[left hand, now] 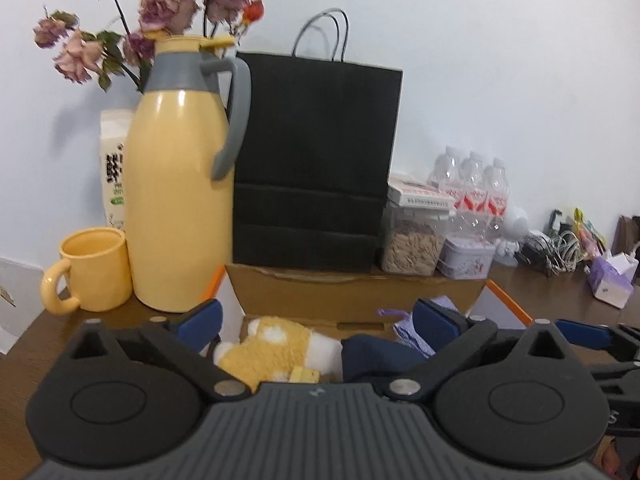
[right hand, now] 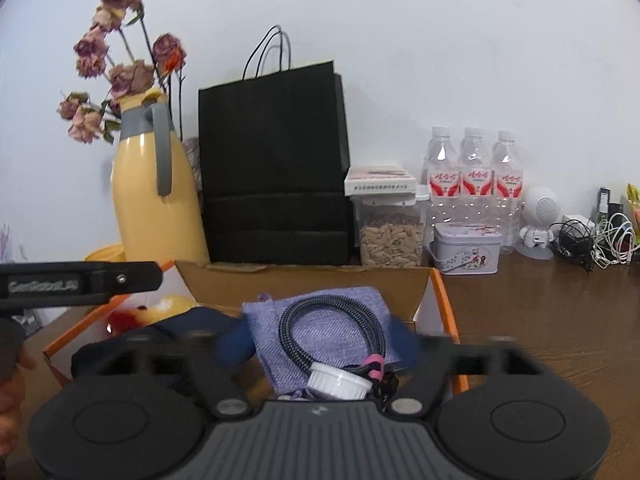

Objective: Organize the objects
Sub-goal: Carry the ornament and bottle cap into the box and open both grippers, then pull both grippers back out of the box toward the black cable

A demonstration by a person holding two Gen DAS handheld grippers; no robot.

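Observation:
An open cardboard box (left hand: 360,300) with orange-edged flaps stands on the wooden table. In it lie a yellow plush toy (left hand: 276,350), a dark navy item (left hand: 374,356) and a purple cloth pouch (right hand: 324,320). A coiled braided cable (right hand: 332,328) with a pink tie and a white ribbed cap (right hand: 338,382) rest on the pouch. My left gripper (left hand: 318,320) is open above the plush toy, holding nothing. My right gripper (right hand: 320,340) is open over the pouch and cable, its blue pads blurred. The left gripper's body (right hand: 76,280) shows at the left of the right wrist view.
A yellow thermos jug (left hand: 180,184), yellow mug (left hand: 90,270), dried roses (left hand: 152,12) and black paper bag (left hand: 316,160) stand behind the box. To the right are a seed jar (right hand: 390,228), tin box (right hand: 466,248), water bottles (right hand: 474,176), white speaker (right hand: 540,216), cables (right hand: 596,240) and tissue pack (left hand: 612,280).

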